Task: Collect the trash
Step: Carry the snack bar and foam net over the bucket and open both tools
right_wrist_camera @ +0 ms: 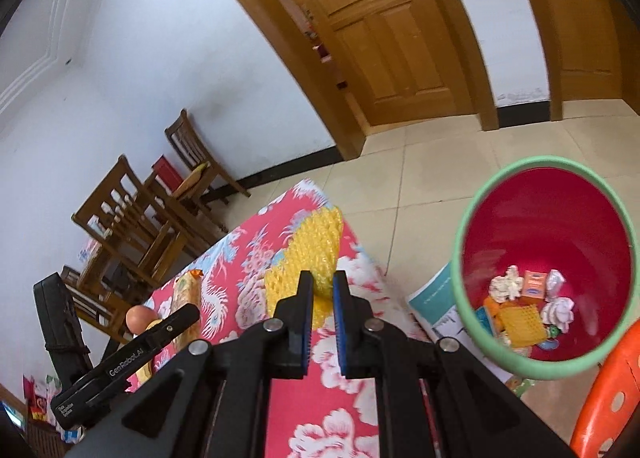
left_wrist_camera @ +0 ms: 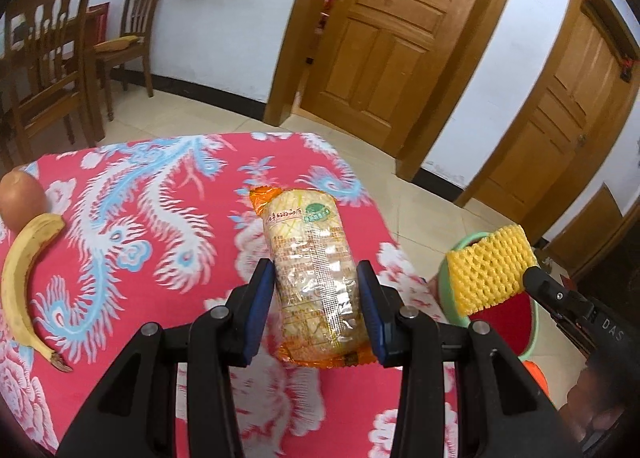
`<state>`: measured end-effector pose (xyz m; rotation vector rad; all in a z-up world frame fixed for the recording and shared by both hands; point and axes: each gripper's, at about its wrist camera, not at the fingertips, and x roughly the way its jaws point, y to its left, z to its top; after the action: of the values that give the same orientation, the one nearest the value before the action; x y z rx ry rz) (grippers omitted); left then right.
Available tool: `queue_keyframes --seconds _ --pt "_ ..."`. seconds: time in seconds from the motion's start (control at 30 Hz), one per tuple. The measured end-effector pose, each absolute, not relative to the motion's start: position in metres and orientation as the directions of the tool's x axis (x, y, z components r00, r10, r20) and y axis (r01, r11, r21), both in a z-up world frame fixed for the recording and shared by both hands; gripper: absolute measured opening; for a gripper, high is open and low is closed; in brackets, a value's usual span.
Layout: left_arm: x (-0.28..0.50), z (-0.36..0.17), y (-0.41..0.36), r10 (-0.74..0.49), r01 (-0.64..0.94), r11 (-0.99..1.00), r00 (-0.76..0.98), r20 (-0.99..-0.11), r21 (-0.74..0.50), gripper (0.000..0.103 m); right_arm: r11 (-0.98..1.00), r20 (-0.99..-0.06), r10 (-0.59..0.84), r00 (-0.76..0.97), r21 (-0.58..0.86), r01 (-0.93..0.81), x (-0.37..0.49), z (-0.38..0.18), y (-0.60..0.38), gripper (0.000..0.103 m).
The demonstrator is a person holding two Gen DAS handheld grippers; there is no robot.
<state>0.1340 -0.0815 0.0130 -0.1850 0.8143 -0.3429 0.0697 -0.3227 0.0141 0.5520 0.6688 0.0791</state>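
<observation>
Left gripper (left_wrist_camera: 316, 298): lower centre of the left wrist view; its blue-padded fingers (left_wrist_camera: 260, 302) stand part-way apart and press on both sides of a snack packet.
Snack packet (left_wrist_camera: 312, 278): clear wrapper with orange ends, printed text, pale contents; held lengthwise between the left fingers, above the bench.
Right gripper (right_wrist_camera: 323, 290): lower centre of the right wrist view; fingers closed down nearly together, pinching the near edge of a foam net.
Foam net (right_wrist_camera: 310, 254): yellow mesh fruit sleeve; stands out beyond the right fingertips, over the bench edge. In the left wrist view it shows at right of frame, in front of the bin rim.
Bin (right_wrist_camera: 460, 258): red inside, green rim; stands on the floor at right of the right wrist view, beside the bench. Holds crumpled white paper, an orange packet, a yellow mesh piece and other small scraps.
Bench (left_wrist_camera: 160, 186): covered in a red cloth with a white and blue bird and flower print.
Banana (left_wrist_camera: 20, 282): lies on the cloth, left edge of the left wrist view.
Round brownish fruit (left_wrist_camera: 22, 200): touching the banana's upper end; kind cannot be told.
Chairs (left_wrist_camera: 48, 58): wooden, upper left, by the white wall.
Doors (left_wrist_camera: 384, 30): wooden, panelled, upper right.
Orange stool (right_wrist_camera: 608, 390): lower right corner, just beside the bin.
</observation>
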Motion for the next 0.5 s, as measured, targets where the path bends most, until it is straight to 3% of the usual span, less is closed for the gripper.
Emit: queue_keyframes --seconds 0.5 --pt "0.114 0.023 -0.159 -0.434 0.364 0.895 0.575 -0.693 -0.258 0.043 0.806 -0.542 0.13 0.83 0.546 0.231 0.023 0.009 -0.399 0.011"
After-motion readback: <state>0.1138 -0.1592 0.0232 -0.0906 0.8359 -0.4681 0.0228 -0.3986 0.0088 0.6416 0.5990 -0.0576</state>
